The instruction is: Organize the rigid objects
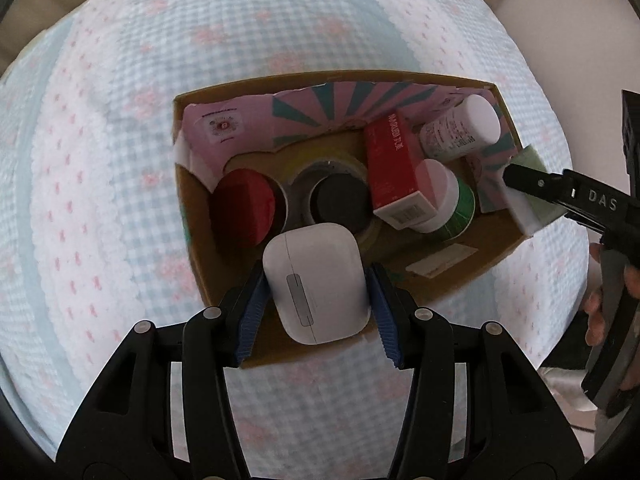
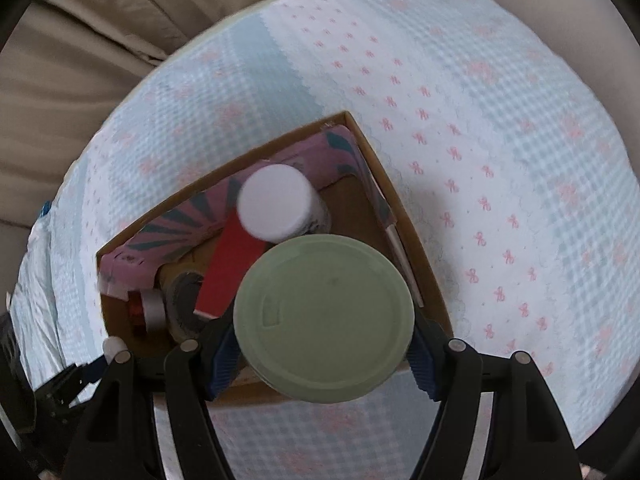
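My left gripper (image 1: pixel 319 294) is shut on a white earbud case (image 1: pixel 316 284), held above the near side of an open cardboard box (image 1: pixel 192 216). Inside the box are a red box (image 1: pixel 394 168), a white-capped bottle (image 1: pixel 464 128), a green jar with a white lid (image 1: pixel 444 196), tape rolls (image 1: pixel 336 196) and a red-lidded item (image 1: pixel 242 206). My right gripper (image 2: pixel 323 350) is shut on a pale green lidded jar (image 2: pixel 324 320), held over the box's right end (image 2: pixel 404 216); in the left wrist view that jar (image 1: pixel 532 196) is at the box's right rim.
The box sits on a bed cover (image 1: pixel 100 160) with blue checks and pink bows. A pink and teal liner (image 1: pixel 320 108) stands along the box's far wall. Beige upholstery (image 2: pixel 80 40) lies beyond the cover.
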Action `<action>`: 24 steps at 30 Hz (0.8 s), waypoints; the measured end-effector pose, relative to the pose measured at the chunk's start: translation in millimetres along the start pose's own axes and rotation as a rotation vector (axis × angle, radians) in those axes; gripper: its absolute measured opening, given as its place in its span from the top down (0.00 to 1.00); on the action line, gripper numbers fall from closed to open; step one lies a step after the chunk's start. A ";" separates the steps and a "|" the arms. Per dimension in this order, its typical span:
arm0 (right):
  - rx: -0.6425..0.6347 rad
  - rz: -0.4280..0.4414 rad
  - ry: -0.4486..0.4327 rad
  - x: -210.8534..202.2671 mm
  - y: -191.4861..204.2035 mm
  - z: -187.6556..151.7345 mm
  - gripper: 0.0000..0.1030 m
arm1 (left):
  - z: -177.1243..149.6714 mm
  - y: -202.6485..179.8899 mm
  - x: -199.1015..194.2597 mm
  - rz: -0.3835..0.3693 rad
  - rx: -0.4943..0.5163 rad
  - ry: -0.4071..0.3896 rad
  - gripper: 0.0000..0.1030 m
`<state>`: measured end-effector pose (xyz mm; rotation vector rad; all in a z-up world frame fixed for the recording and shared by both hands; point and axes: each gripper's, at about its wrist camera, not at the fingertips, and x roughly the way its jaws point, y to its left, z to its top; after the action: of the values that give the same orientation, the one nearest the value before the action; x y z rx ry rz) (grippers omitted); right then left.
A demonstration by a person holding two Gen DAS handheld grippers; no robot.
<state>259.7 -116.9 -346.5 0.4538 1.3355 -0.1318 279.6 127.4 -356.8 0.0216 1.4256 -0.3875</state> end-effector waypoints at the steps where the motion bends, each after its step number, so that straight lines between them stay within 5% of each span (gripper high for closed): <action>1: 0.006 -0.008 -0.012 -1.6 -0.6 1.4 0.19 | 1.8 -0.7 0.2 -0.011 0.000 0.000 0.37; 2: 0.010 -0.018 -0.034 -5.5 -0.6 2.5 0.11 | 3.0 -2.4 -0.3 -0.015 0.002 -0.006 0.11; 3: 0.014 -0.031 -0.067 -11.9 -1.4 3.1 0.00 | 3.8 -4.1 -1.9 -0.011 0.008 -0.014 0.00; 8: -0.007 -0.084 -0.058 -25.1 -1.6 -2.3 0.00 | -3.1 -7.2 -7.4 0.002 0.023 -0.032 0.00; 24: -0.078 -0.014 -0.078 -54.3 2.6 -41.3 0.00 | -44.4 -5.6 -50.1 0.036 -0.055 -0.123 0.00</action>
<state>210.2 -107.4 -300.5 0.3704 1.2627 -0.1078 230.8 145.5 -314.2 -0.0207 1.3125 -0.3145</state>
